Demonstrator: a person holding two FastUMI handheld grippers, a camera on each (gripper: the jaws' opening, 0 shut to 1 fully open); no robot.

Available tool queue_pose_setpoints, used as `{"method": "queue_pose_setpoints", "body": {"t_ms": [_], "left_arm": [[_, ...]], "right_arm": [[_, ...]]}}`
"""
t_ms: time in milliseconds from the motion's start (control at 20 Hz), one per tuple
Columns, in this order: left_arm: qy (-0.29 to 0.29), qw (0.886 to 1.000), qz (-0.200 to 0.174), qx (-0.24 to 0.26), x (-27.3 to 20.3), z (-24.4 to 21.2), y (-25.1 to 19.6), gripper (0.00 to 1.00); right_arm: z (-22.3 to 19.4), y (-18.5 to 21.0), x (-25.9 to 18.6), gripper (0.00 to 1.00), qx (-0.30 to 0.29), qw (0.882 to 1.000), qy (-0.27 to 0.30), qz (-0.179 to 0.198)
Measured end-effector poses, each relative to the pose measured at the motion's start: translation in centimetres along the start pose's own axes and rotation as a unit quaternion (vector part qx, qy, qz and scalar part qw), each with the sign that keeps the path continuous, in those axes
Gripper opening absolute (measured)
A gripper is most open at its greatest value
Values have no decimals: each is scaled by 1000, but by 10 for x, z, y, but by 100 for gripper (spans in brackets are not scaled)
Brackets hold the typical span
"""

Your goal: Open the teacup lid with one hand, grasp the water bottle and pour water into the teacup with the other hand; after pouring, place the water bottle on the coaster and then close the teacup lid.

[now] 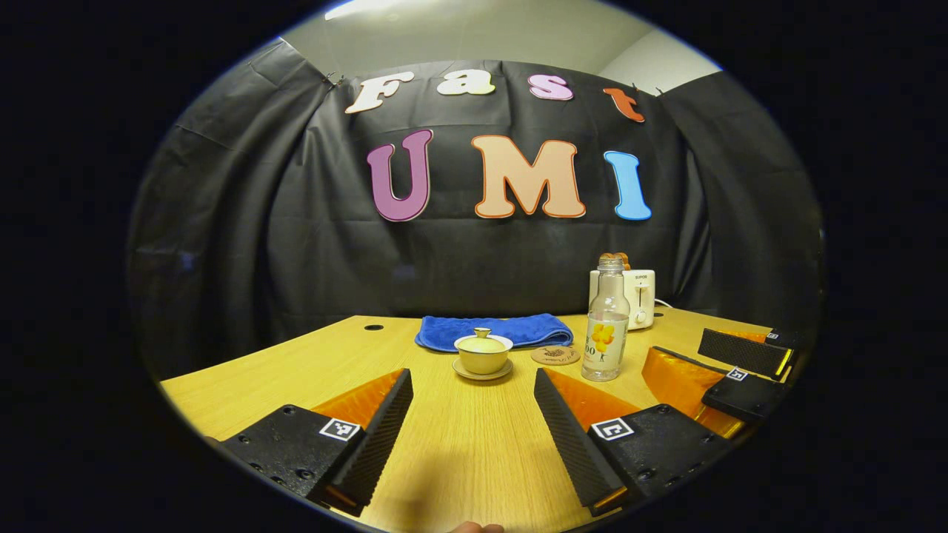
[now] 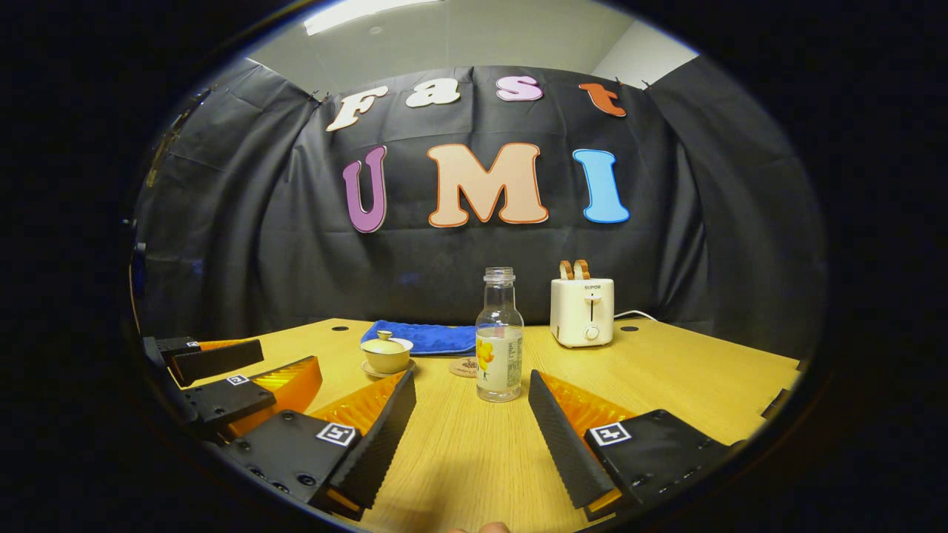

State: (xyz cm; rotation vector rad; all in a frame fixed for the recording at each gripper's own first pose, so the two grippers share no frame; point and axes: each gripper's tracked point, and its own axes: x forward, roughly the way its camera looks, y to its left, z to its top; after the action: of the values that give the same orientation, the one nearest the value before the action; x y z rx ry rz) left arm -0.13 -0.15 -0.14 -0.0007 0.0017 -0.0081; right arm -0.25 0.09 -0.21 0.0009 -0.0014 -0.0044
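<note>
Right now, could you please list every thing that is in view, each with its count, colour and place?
teacup: one, cream, lid on, on its saucer, middle of the table
water bottle: one, clear, no cap, upright right of the teacup
coaster: one, brown, between teacup and bottle, bare
towel: one, blue, folded behind the teacup
toaster: one, white, two slices in it, back right
table: one, light wood
left tongs: one pair, open, facing the teacup, off it
right tongs: one pair, open, facing the bottle, off it
</note>
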Motion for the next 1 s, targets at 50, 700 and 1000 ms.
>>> {"method": "queue_pose_setpoints", "body": {"t_ms": [50,700,1000], "left_arm": [[0,1000,-2,0,0,0,0,97],[-2,1000,-12,0,0,1,-4,97],[0,1000,-5,0,0,0,-2,97]], "right_arm": [[-1,0,0,97,0,1000,0,0],[-1,0,-1,97,0,1000,0,0],[-1,0,-2,97,0,1000,0,1]]}}
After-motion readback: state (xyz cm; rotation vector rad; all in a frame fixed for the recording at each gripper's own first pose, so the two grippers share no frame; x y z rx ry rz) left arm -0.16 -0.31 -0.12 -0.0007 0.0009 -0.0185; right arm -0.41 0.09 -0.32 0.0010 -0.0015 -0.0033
